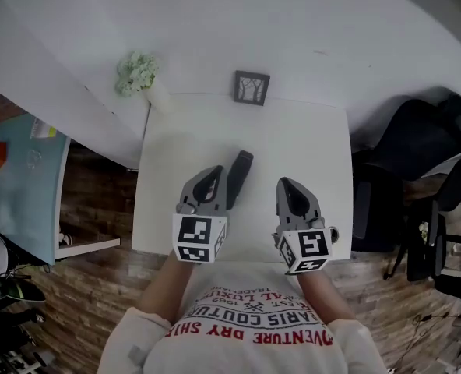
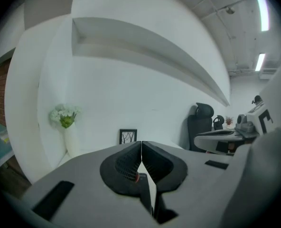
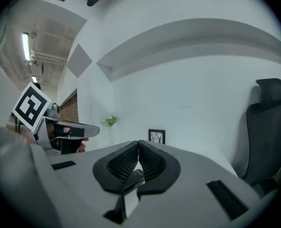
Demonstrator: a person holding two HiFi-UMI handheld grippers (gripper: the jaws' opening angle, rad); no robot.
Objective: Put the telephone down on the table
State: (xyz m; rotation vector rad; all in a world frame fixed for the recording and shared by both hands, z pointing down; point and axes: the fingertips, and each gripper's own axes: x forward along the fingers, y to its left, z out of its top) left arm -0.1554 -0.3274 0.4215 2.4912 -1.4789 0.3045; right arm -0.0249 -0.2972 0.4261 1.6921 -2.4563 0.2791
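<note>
White table top [image 1: 293, 139] — slim dark-grey plastic telephone handset [image 1: 239, 179] lies flat on it, long axis fwd, just right of left gripper [image 1: 212, 174]; right gripper [image 1: 286, 185] farther. Both jaws pressed together, empty.

The only readable print is on the person's white shirt [image 1: 254, 326], just behind the left gripper [image 1: 212, 172] and right gripper [image 1: 286, 182]. Seen upside down and partly cut off, it reads "VENTURE DRY SHI" in red, "ARIS COUTUR", "EAL LUXU", and smaller, seemingly, "EST. 1982" and "TRADEMARK".
</note>
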